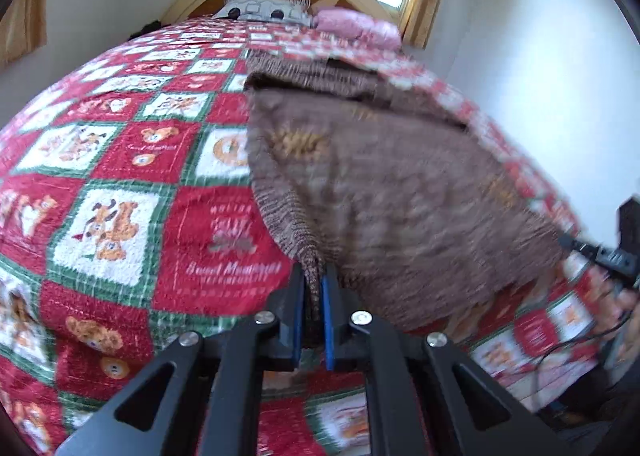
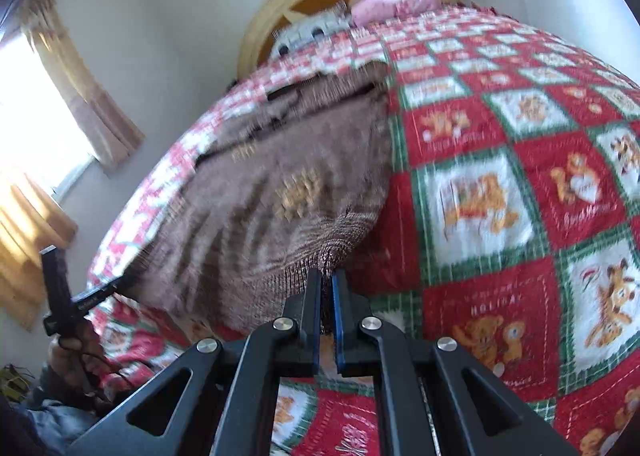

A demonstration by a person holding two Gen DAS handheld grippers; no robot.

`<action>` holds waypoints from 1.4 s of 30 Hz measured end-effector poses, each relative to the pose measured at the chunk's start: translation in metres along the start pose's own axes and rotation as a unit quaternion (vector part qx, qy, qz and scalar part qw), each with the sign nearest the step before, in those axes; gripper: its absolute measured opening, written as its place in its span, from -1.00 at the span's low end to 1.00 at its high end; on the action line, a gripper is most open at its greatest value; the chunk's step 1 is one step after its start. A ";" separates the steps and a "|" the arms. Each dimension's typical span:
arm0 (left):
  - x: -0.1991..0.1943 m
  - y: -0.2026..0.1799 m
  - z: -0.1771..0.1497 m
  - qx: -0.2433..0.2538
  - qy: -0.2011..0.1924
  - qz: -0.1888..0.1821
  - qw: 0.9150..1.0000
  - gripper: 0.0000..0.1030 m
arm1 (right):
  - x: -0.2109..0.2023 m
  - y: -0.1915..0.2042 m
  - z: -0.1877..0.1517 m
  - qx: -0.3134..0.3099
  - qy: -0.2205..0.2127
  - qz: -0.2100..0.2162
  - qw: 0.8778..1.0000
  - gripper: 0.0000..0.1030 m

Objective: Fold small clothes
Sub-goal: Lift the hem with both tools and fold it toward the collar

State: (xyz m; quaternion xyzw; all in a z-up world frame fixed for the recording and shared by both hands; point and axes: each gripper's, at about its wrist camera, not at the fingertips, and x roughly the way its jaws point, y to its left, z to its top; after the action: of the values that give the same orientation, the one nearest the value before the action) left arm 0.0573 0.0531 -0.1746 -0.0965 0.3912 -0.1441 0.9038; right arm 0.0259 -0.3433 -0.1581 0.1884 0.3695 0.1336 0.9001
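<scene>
A: Up close, the left gripper (image 1: 313, 276) is pinching the near hem of the brown knit garment (image 1: 384, 184), fingers pressed tight on the cloth.

B: And the right gripper (image 2: 327, 280) is nipping the other hem corner.

A: The garment lies along the bear-print quilt (image 1: 120, 184), near the bed's edge, blurred.

B: Pink pillow (image 2: 396, 2) sits by the headboard.

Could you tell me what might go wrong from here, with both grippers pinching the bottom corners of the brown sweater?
1. The left gripper and right gripper each hold only a thin bit of the brown sweater at its hem, so a corner could slip out.
2. The knit hangs slack between them and may land creased on the quilt.
3. The motion blur suggests fast movement, so the fold could end up uneven.
</scene>
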 end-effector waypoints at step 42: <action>0.145 0.038 0.271 -0.069 -0.048 -0.045 0.995 -0.84 | 0.176 -0.039 0.292 0.066 -0.038 -0.033 0.997 -0.92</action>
State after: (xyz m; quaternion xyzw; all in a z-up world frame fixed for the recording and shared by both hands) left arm 0.3580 0.0564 -0.1013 -0.1832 0.3520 -0.1528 0.9051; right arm 0.3608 -0.3814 -0.0915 0.2401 0.3490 0.0718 0.9030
